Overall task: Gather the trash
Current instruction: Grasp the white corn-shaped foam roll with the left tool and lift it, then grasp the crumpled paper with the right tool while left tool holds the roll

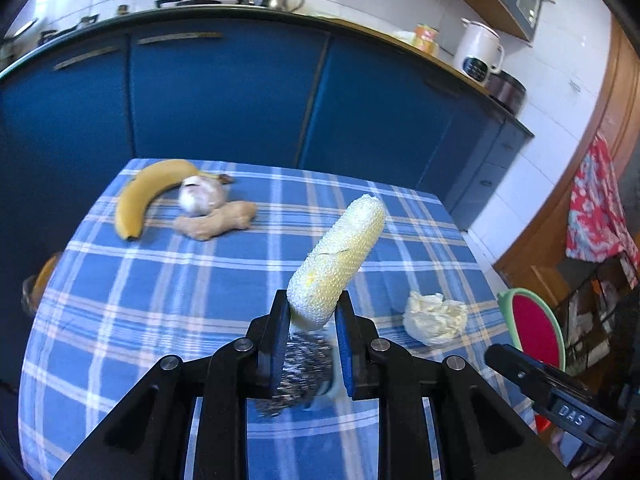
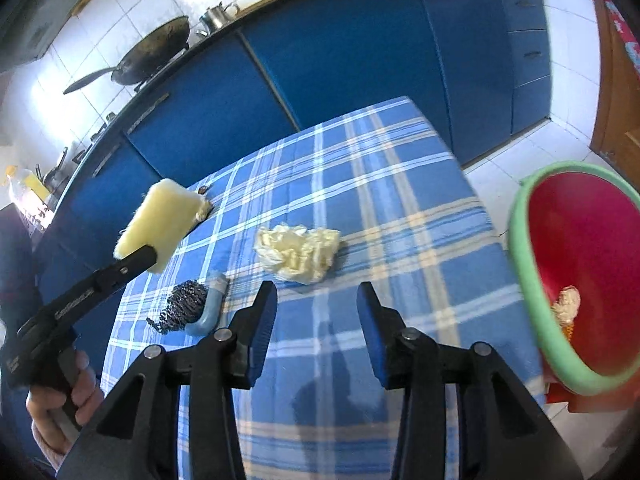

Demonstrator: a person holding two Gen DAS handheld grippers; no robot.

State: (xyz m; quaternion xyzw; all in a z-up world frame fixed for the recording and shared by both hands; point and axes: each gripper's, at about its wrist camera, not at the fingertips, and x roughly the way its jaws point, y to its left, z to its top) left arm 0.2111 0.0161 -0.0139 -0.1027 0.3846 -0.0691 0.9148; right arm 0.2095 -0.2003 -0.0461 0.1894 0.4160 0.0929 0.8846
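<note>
Protruding from left gripper point(image 1: 312, 312): foam sleeve point(image 1: 340, 256).

Bright daylight washes the white wall tiles point(image 2: 132, 12) to glare at far left, both fisheye views bend and darken at their rims, the steel scourer point(image 1: 302, 372) blurs, and soft gripper shadows cross the checked tablecloth point(image 2: 332, 392).

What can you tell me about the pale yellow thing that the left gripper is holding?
The foam sleeve is a pale yellow-white tube of netted packing foam, round at the far end. The left gripper clamps its lower end between blue pads, so it sticks up tilted above the checked tablecloth, touching nothing else. In the right wrist view it looks flatter, with frayed edges.
</note>
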